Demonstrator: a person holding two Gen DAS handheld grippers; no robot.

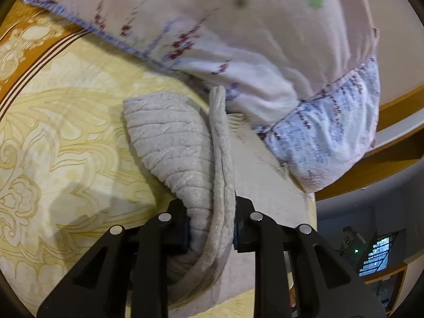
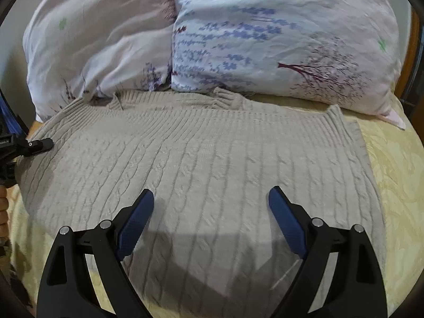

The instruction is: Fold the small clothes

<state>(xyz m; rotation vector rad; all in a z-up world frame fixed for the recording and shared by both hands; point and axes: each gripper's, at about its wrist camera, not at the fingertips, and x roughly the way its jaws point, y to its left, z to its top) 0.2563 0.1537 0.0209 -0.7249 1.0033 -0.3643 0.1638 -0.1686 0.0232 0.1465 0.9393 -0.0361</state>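
Note:
A beige cable-knit sweater [image 2: 201, 164] lies spread flat on the bed below the pillows. In the left wrist view its edge [image 1: 172, 137] is bunched and lifted into a fold, and my left gripper [image 1: 212, 228] is shut on that knit, the fabric pressed between the pads. My left gripper also shows at the sweater's left edge in the right wrist view [image 2: 39, 144]. My right gripper [image 2: 212, 212] hovers over the sweater's lower middle with its blue pads [image 2: 137, 225] wide apart and nothing between them.
Two floral pillows [image 2: 265, 34] lie against the sweater's far edge. The yellow patterned bedspread [image 1: 66, 137] surrounds the garment. A wooden bed frame [image 1: 392, 159] and a dark room corner lie to the right in the left wrist view. A person's fingers [image 2: 2, 201] show at the left.

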